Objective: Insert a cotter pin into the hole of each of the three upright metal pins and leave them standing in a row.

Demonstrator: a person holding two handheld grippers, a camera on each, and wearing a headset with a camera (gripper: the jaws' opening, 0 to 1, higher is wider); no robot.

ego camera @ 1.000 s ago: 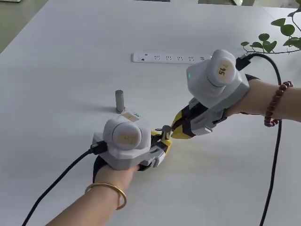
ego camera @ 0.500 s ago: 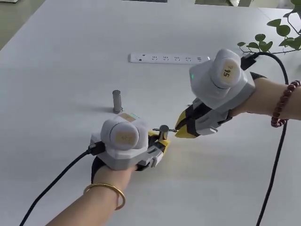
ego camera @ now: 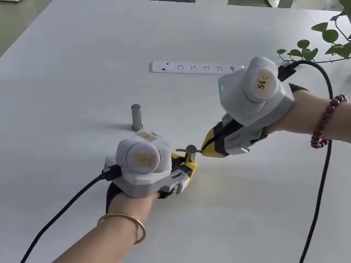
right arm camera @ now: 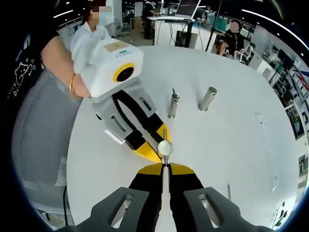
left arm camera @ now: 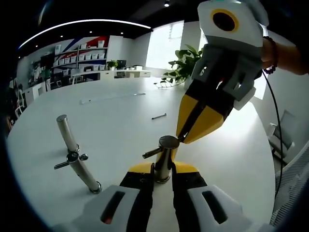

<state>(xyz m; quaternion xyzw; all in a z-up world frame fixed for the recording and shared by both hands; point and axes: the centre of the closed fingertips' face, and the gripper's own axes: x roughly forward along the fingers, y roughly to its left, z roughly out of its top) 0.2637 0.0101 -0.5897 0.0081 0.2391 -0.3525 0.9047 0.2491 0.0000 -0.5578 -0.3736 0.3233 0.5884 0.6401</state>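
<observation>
My left gripper (ego camera: pixel 188 163) is shut on a short metal pin (left arm camera: pixel 164 162) and holds it upright just above the white table. A thin cotter pin (left arm camera: pixel 151 153) passes through the pin's hole, its end poking out on the far side. My right gripper (ego camera: pixel 203 150) comes in from the right, shut on the cotter pin's other end (right arm camera: pixel 165 159), with its yellow tips right beside the pin head (right arm camera: pixel 165 147). A second metal pin (right arm camera: pixel 172 105) with a cotter pin through it stands behind the left gripper. A bare third pin (ego camera: pixel 136 117) stands farther back.
A white power strip (ego camera: pixel 197 68) lies across the far side of the table. Green plant leaves (ego camera: pixel 329 38) hang in at the top right. One loose cotter pin (left arm camera: pixel 158 116) lies on the table beyond the grippers. Black cables trail from both grippers.
The right gripper backed off slightly to the right half a second ago and has now closed in on the held pin again. The left gripper has stayed put.
</observation>
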